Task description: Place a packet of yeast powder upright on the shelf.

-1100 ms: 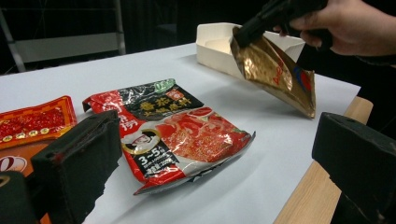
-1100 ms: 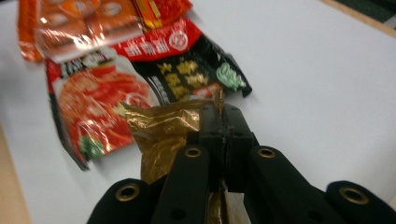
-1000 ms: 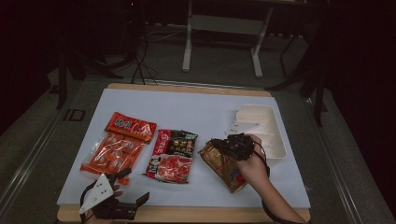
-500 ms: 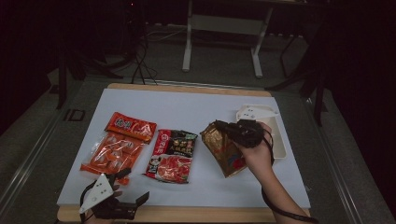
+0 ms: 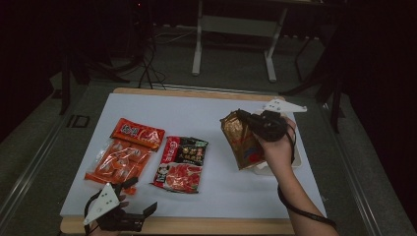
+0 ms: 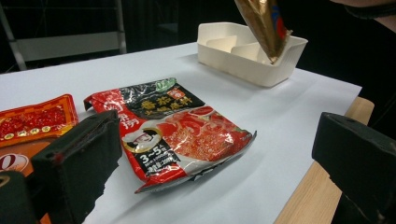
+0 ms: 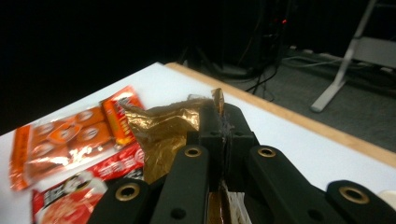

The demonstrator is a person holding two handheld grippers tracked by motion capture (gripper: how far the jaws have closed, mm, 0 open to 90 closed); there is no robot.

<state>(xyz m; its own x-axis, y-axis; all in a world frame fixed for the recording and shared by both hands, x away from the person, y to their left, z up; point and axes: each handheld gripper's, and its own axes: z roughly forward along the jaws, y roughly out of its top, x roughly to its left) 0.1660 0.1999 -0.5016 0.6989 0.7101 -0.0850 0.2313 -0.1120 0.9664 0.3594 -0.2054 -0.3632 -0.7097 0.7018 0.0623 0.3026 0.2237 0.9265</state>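
A gold foil packet [image 5: 242, 141] hangs upright from my right gripper [image 5: 248, 119], which is shut on the packet's top edge. In the right gripper view the jaws pinch the crumpled gold foil [image 7: 163, 128] at my right gripper's tips [image 7: 224, 122]. The packet's lower end [image 6: 265, 25] dips into a white divided tray [image 6: 243, 63]. My left gripper [image 5: 139, 197] rests at the table's near left edge, its jaws wide apart with nothing between them. From my left gripper [image 6: 219, 133], a red and black packet [image 6: 173, 128] lies flat just ahead.
Lying flat on the white mat are an orange packet [image 5: 118, 162], a red packet [image 5: 137, 132] and the red and black packet [image 5: 182, 162]. The tray [image 5: 265, 170] sits at the right under the hand. The wooden table edge [image 6: 317, 186] runs close by the left gripper.
The right gripper has lifted the gold packet off the mat and carried it up and to the right, over the tray. The left gripper has stayed put.
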